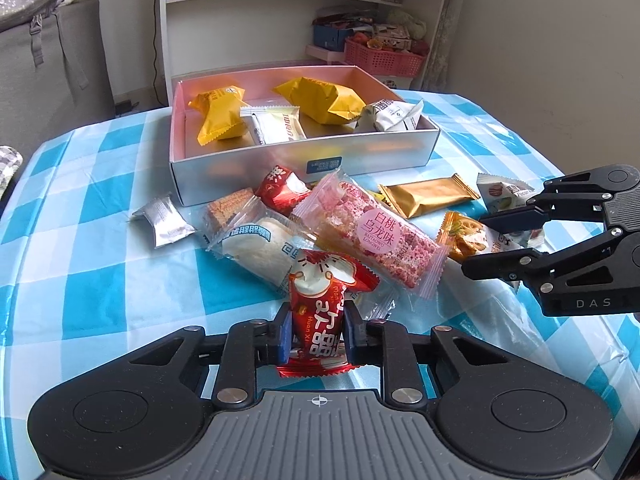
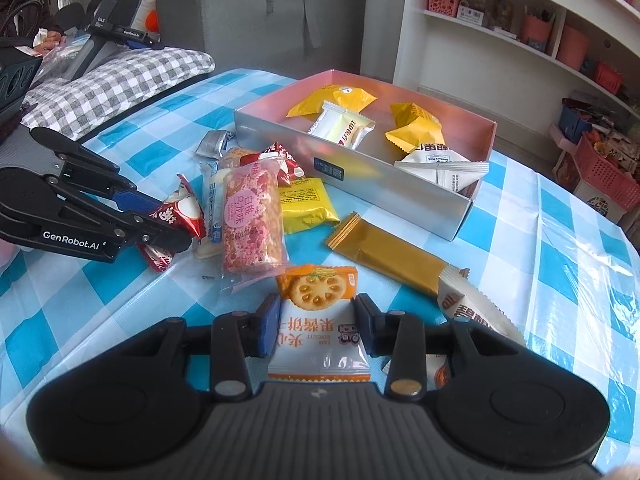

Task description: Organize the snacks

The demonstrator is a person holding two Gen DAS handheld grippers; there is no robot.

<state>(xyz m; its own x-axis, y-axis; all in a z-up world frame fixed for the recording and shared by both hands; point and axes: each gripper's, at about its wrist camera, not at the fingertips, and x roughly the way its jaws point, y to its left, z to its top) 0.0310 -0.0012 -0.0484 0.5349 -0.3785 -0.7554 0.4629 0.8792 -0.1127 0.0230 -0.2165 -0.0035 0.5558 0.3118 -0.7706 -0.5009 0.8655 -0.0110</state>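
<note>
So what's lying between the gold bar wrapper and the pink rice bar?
A yellow packet lies between the gold bar wrapper and pink rice bar; the right wrist view shows it best.

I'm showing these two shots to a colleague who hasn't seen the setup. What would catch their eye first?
Probably the two grippers, each shut on a snack: the left gripper pinches a red packet, the right gripper a biscuit packet. Next, the heap of loose snacks on the blue checked cloth, led by a pink bar. Behind it is the open box, already holding four packets.
</note>
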